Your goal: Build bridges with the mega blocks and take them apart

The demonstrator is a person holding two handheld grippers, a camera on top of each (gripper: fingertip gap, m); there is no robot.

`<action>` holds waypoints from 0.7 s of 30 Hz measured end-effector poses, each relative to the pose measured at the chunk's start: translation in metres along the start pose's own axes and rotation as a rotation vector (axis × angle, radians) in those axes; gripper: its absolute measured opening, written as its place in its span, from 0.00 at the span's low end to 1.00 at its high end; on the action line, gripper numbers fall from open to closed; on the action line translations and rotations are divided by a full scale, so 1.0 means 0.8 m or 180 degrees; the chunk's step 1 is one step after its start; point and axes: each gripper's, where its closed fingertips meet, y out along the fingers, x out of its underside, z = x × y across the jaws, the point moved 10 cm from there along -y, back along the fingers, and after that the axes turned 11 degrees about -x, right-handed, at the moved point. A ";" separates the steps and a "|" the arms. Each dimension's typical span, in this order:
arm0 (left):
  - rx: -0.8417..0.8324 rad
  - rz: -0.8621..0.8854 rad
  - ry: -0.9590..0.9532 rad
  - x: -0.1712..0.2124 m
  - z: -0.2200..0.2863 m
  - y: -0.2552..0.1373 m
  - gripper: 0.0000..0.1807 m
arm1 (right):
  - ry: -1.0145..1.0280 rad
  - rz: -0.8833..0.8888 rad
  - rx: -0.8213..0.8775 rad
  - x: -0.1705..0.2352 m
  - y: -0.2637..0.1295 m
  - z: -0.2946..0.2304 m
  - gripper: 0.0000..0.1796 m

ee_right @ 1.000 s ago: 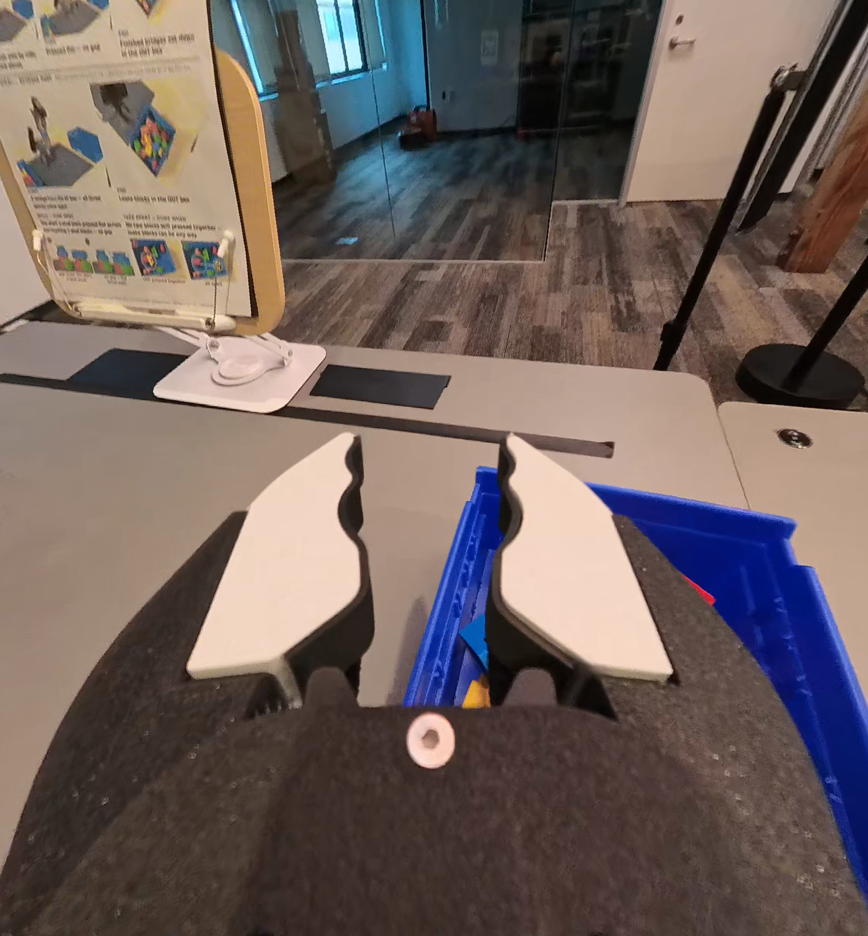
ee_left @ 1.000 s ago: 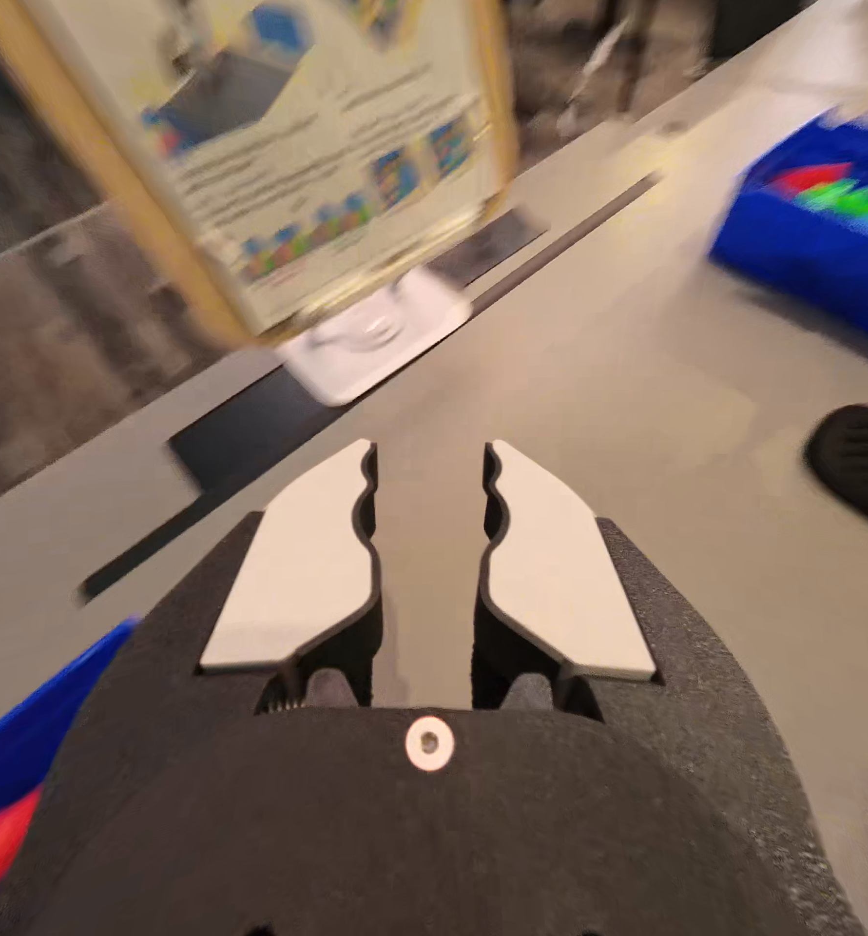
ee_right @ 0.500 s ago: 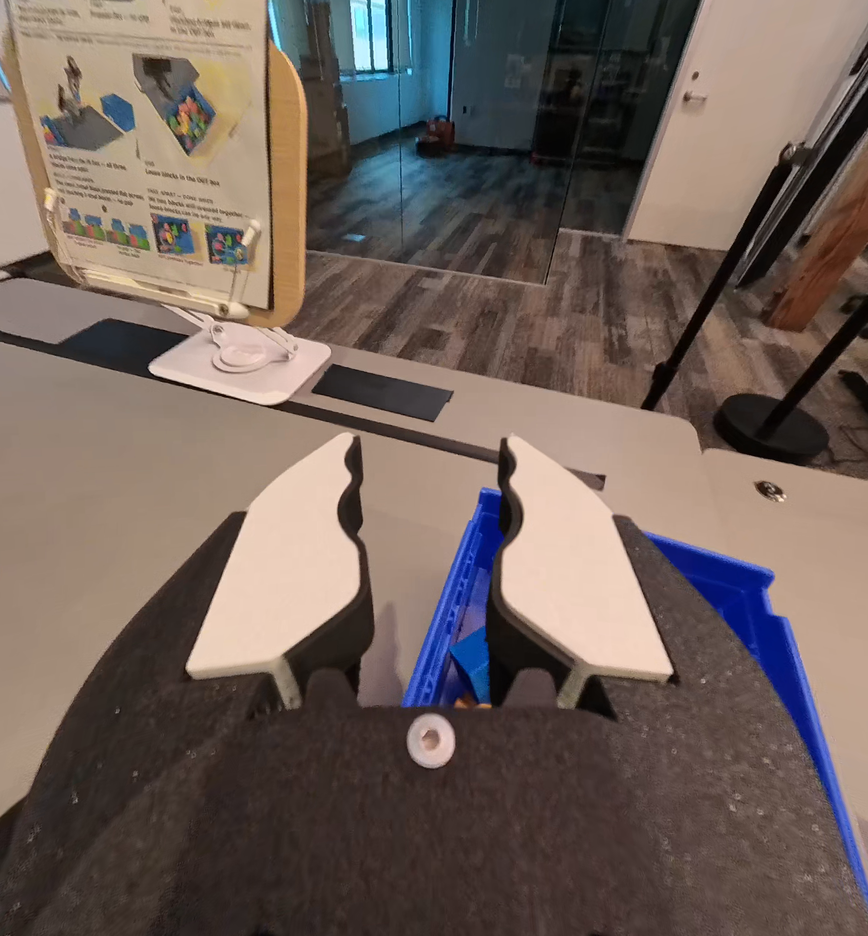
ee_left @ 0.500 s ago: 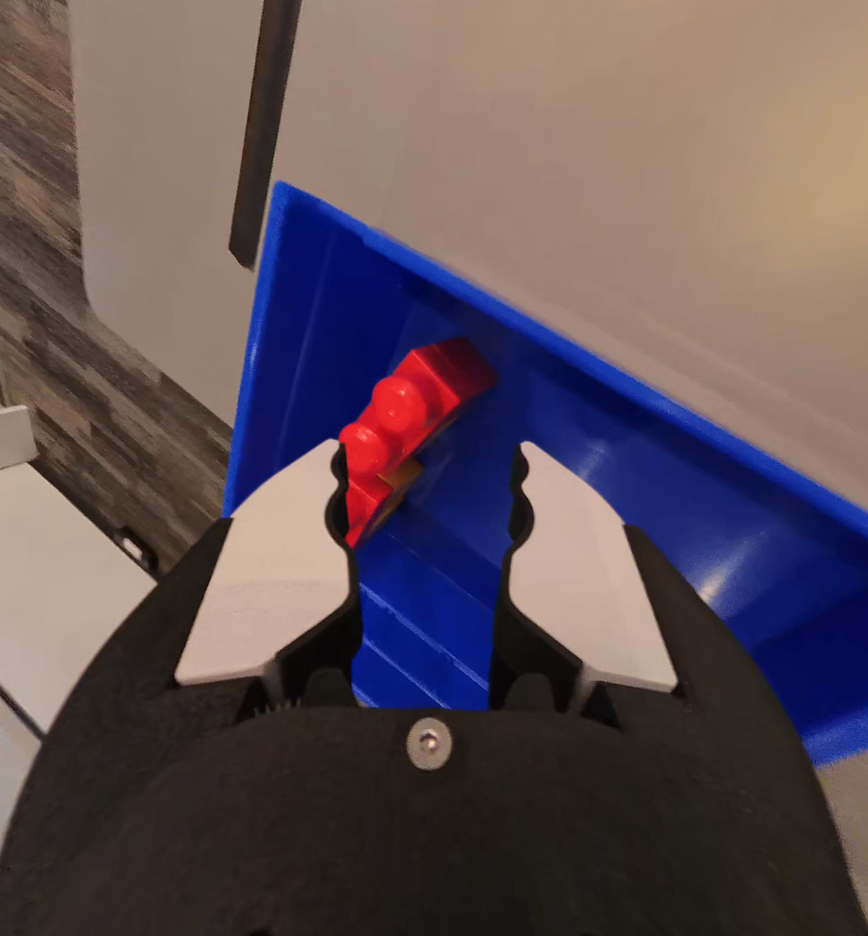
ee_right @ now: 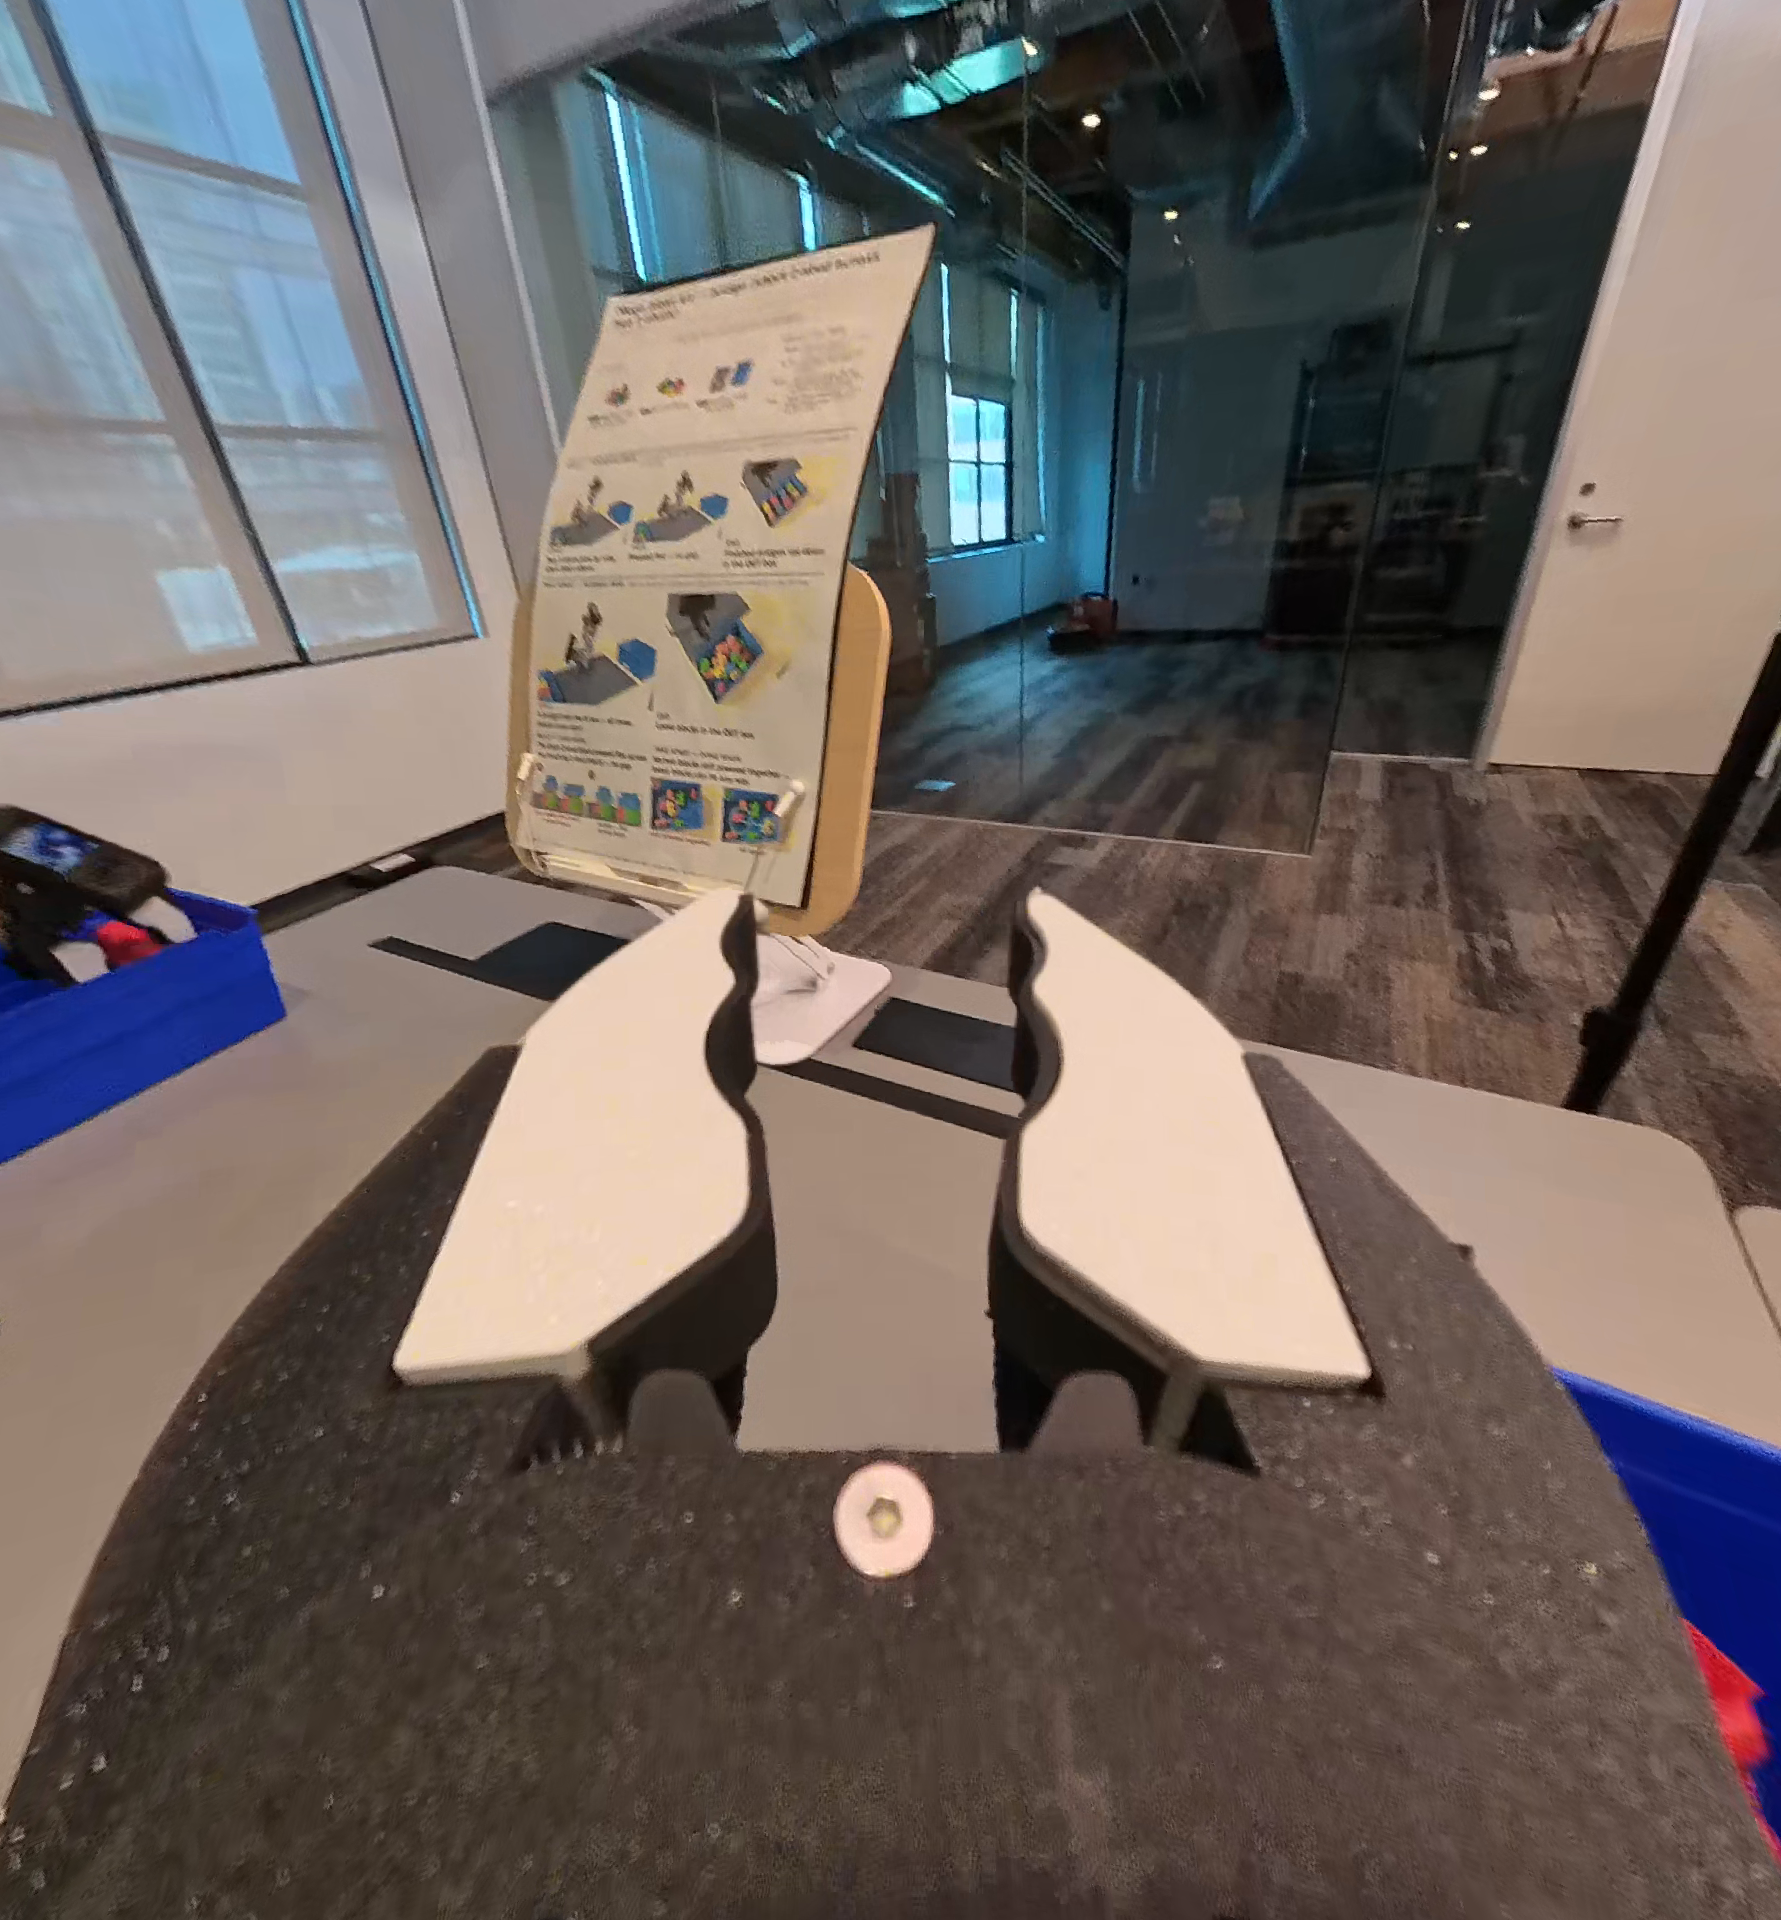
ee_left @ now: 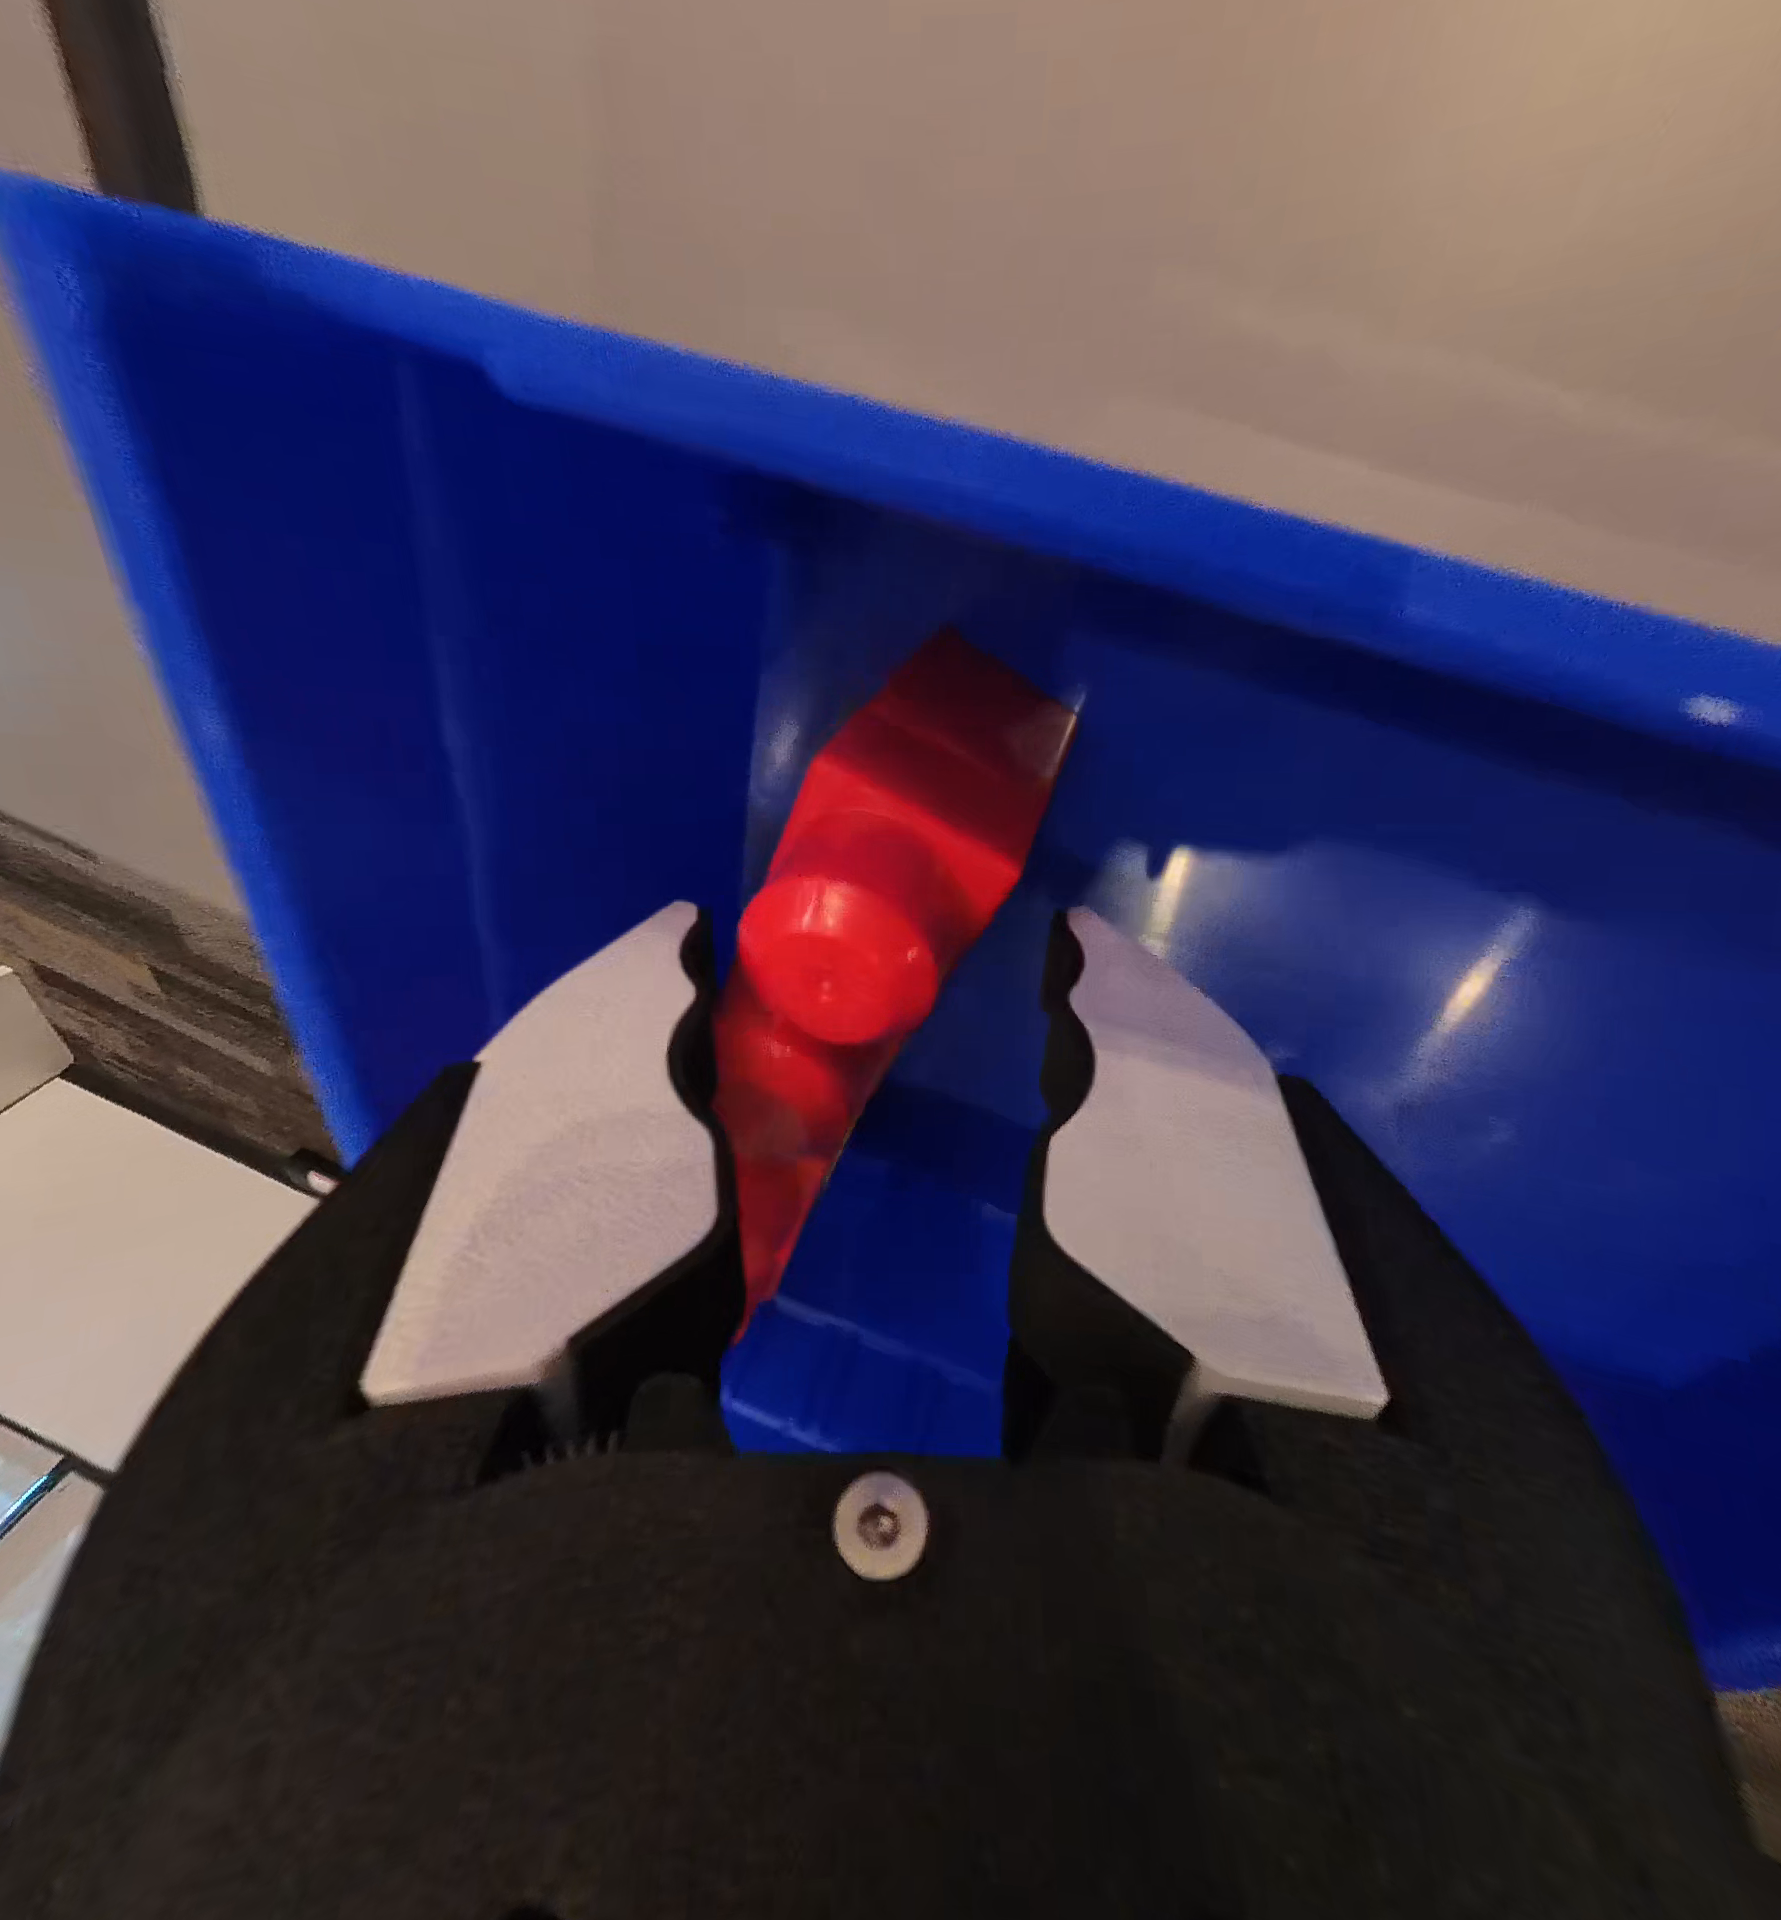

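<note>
A: What is sitting in the containers, going from the left?

B: The left gripper point(ee_left: 870, 961) is reaching into a blue plastic bin point(ee_left: 450, 582) at the table's left end, jaws spread wide around a red studded mega block point(ee_left: 865, 935) without gripping it. The block is leaning against the bin's inner wall, close beside the left finger; it is the only block I am seeing there.

A: And on the right?

B: The right gripper point(ee_right: 875, 1023) is hovering over the grey tabletop point(ee_right: 242, 1122), jaws wide and holding nothing. A second blue plastic bin point(ee_right: 1738, 1538) is peeking in at the lower right, with something red in it that I cannot identify.

A: Room to move?

B: The middle of the table is lying open. A printed instruction sheet on a tan stand point(ee_right: 699, 644) is standing at the far edge. I am counting two bins, two grippers and one sheet.
</note>
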 end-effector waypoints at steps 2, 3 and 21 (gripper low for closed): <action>-0.0004 -0.0079 0.0035 0.002 0.006 0.013 0.25 | 0.0058 0.0047 -0.0103 0.001 0.005 0.001 0.25; -0.0030 -0.0055 -0.0016 0.003 0.006 0.014 0.24 | 0.0079 0.0048 -0.0138 0.002 0.008 0.001 0.25; 0.0683 0.3997 -0.2288 -0.201 0.019 -0.315 0.21 | 0.0121 0.0379 -0.2024 -0.016 0.124 -0.088 0.21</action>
